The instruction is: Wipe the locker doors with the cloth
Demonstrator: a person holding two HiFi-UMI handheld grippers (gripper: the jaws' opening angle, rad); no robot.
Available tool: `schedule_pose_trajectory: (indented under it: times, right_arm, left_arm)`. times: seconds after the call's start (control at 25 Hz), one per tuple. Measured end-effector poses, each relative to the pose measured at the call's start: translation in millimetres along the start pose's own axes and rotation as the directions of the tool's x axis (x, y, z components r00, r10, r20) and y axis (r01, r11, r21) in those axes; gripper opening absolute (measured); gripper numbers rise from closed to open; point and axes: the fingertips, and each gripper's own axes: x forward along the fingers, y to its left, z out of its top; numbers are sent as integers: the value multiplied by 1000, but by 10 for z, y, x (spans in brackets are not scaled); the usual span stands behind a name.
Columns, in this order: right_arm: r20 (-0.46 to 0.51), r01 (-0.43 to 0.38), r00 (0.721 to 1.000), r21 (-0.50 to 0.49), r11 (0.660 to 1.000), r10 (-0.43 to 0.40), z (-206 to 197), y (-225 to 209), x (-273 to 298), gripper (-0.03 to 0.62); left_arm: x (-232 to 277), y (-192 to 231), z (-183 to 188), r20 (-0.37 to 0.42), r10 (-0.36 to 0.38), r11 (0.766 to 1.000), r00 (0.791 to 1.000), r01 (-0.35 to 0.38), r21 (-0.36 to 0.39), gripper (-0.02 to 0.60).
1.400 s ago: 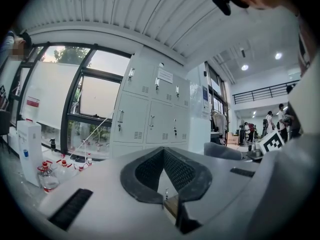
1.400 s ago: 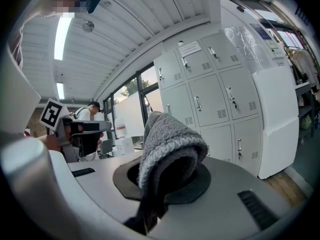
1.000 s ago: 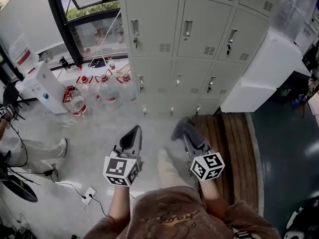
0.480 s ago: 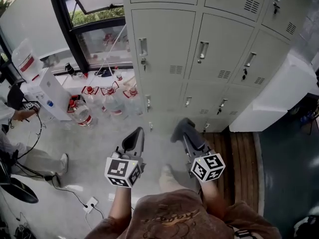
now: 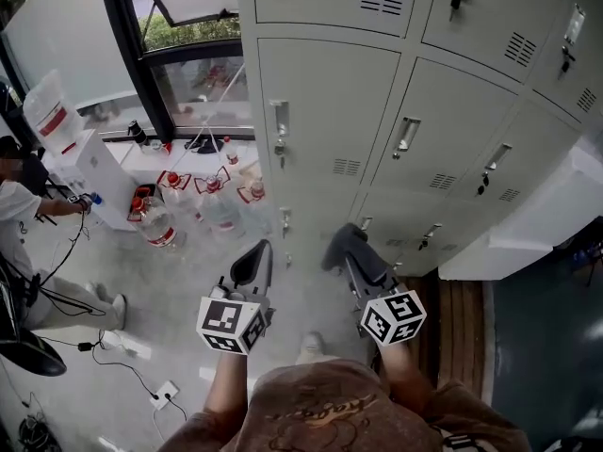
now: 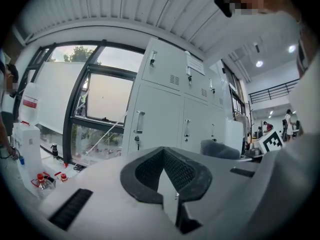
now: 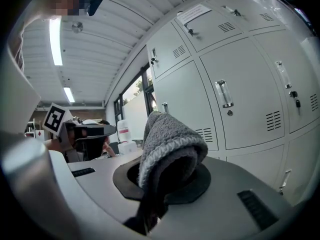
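A bank of pale grey locker doors (image 5: pixel 349 111) fills the upper middle and right of the head view, with chrome handles and small vents. My right gripper (image 5: pixel 341 245) is shut on a folded grey cloth (image 7: pixel 167 146), which bulges out between its jaws; it hangs short of the doors, near the lower row. My left gripper (image 5: pixel 252 260) sits beside it to the left, jaws shut with nothing between them (image 6: pixel 165 176). In both gripper views the lockers (image 7: pixel 240 99) stand ahead, apart from the jaws.
Left of the lockers are a dark-framed window (image 5: pixel 179 55), several water bottles (image 5: pixel 203 205) on the floor and a white dispenser (image 5: pixel 89 172). A person (image 5: pixel 19 205) stands at far left. Cables and a power strip (image 5: pixel 165 394) lie on the floor. A white cabinet (image 5: pixel 528 224) stands right.
The view has closed in on the lockers and tilted up, so the doors loom larger. Both grippers keep their places in the picture, the cloth still gripped in the right one.
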Motion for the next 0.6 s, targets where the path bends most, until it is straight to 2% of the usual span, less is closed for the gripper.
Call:
schedule_pose_trajectory:
  times: [0.36,0.6]
  right_arm:
    - [-2,-45,999,-10,999,45,119,-220,489,34]
    - [6,-48,999,-9,999,48,168,-196,653,34]
  left_arm:
    - [389,255,49,7,32,999,999,-32,4,2]
    - [474,358,96,-2,13,1000,1000,-13,18,2]
